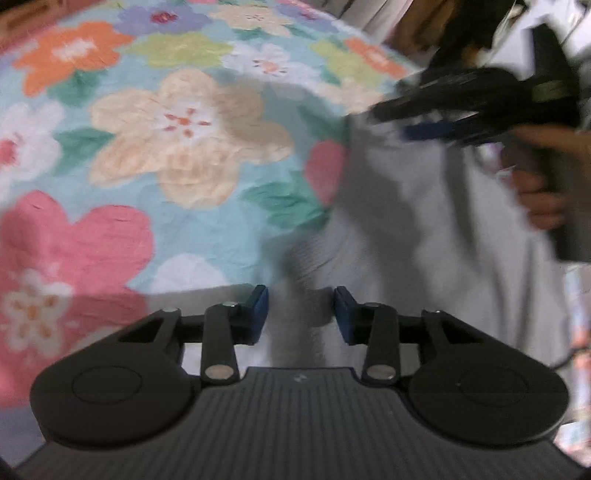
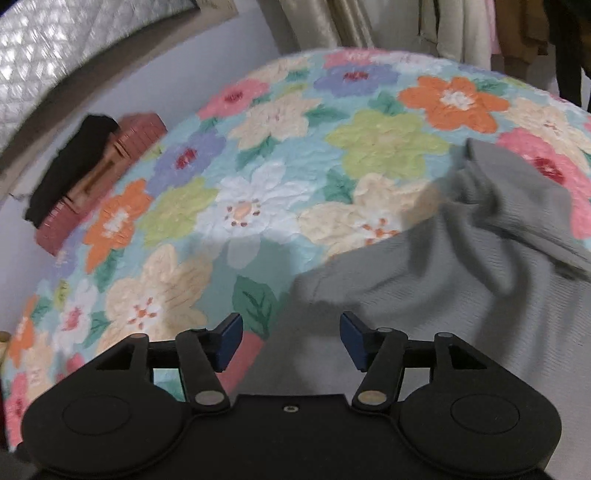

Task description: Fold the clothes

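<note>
A grey ribbed knit garment [image 1: 424, 229] lies rumpled on a floral quilt [image 1: 177, 140]. My left gripper [image 1: 301, 314] is open just above the garment's near part, with nothing between its blue pads. My right gripper [image 2: 291, 341] is open and empty over the garment's left edge [image 2: 443, 280]; a sleeve or corner rises in folds at the far right. The right gripper also shows in the left wrist view [image 1: 461, 114], held by a hand above the garment's far side.
The floral quilt [image 2: 258, 192] covers a bed. A reddish-brown box with a black cloth on it [image 2: 92, 173] stands beside the bed's left edge. Hanging clothes and curtains [image 2: 406, 26] are behind the bed.
</note>
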`<state>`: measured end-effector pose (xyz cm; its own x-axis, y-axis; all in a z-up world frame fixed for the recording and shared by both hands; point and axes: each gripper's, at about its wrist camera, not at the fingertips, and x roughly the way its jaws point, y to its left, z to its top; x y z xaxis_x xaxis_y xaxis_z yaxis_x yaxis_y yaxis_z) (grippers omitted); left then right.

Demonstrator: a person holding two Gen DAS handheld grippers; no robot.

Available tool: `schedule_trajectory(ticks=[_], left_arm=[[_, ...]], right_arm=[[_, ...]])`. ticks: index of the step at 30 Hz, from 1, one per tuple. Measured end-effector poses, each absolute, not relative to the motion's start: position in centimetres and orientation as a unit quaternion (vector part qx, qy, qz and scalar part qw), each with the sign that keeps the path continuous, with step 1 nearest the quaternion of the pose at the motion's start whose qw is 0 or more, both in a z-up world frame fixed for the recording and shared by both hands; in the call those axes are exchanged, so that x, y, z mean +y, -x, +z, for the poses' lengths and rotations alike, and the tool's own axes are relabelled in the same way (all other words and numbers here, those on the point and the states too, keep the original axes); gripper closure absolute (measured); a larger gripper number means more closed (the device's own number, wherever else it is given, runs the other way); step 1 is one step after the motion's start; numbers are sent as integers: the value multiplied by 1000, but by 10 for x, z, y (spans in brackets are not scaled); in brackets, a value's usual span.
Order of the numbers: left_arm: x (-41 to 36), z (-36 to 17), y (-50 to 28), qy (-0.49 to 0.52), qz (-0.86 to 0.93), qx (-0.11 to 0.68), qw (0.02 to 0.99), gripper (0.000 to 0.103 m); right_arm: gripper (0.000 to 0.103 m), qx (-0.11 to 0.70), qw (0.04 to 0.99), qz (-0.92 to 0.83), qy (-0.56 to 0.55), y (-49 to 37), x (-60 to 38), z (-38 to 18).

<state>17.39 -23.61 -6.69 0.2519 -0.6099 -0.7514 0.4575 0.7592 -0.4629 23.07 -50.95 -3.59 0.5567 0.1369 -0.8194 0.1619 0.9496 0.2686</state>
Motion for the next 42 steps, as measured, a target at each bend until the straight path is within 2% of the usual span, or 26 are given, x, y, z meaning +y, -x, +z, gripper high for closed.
schedule_trajectory(ticks=[4,5,6,7,8,9,10,11,16,18,20,21,23,25,26,29,31,33,35,36,37,38,42], left_arm=[[-244,-80,-180,110,-341,513,780,50],[-248,-79,-180,111,-346,507,782,53],[-250,-79,-180,110,-349,501,784,67],[-253,-79,-181,112,-350,501,784,96],[-252,-80,-182,123,-350,503,781,95],[-248,-80,-181,142,-347,503,779,95],[-242,-74,-178,155,-333,494,788,95],[-235,-65,-175,162,-316,482,801,95],[-210,-14,-152,166,-262,404,861,95],[-213,-7,-147,125,-236,391,881,95],[-215,-32,-157,112,-214,438,866,95],[-215,-48,-164,109,-203,467,854,94],[-210,-76,-176,123,-188,513,829,93],[-199,-71,-183,158,-192,514,821,92],[-194,-66,-186,172,-194,512,819,87],[-191,-53,-186,136,-176,485,845,84],[-188,-54,-193,98,-151,482,857,84],[-179,-55,-201,120,-150,480,856,84],[-172,-53,-209,179,-164,469,849,84],[-176,-54,-214,194,-177,464,846,80],[-182,-54,-219,202,-194,461,842,67],[-191,-56,-224,197,-212,461,839,59],[-200,-64,-229,161,-208,449,854,60]], right_arm=[[37,493,854,-53,-158,-258,-509,-63],[37,494,855,-58,-148,-262,-508,-68],[39,493,857,-62,-133,-265,-506,-72],[61,493,860,-66,-117,-267,-505,-76],[77,488,863,-59,-117,-269,-503,-75],[85,482,866,-49,-121,-271,-501,-71],[90,476,870,-38,-124,-273,-499,-68],[90,470,873,-28,-128,-274,-497,-64],[90,440,886,24,-146,-283,-487,-48],[90,427,890,44,-153,-286,-483,-41],[84,413,894,65,-160,-289,-479,-34],[78,416,893,64,-160,-290,-478,-36],[76,427,888,55,-159,-291,-477,-42],[72,413,897,52,-147,-279,-482,-32],[70,404,903,51,-140,-272,-486,-26],[66,374,919,38,-118,-247,-497,-6],[53,341,936,10,-89,-210,-508,11],[47,338,940,-17,-47,-187,-523,14],[47,338,940,-43,-4,-167,-537,15],[47,343,938,-50,18,-164,-543,14],[47,349,934,-56,53,-165,-546,10],[47,354,928,-63,92,-167,-548,5],[52,375,895,-67,234,-189,-539,-26]])
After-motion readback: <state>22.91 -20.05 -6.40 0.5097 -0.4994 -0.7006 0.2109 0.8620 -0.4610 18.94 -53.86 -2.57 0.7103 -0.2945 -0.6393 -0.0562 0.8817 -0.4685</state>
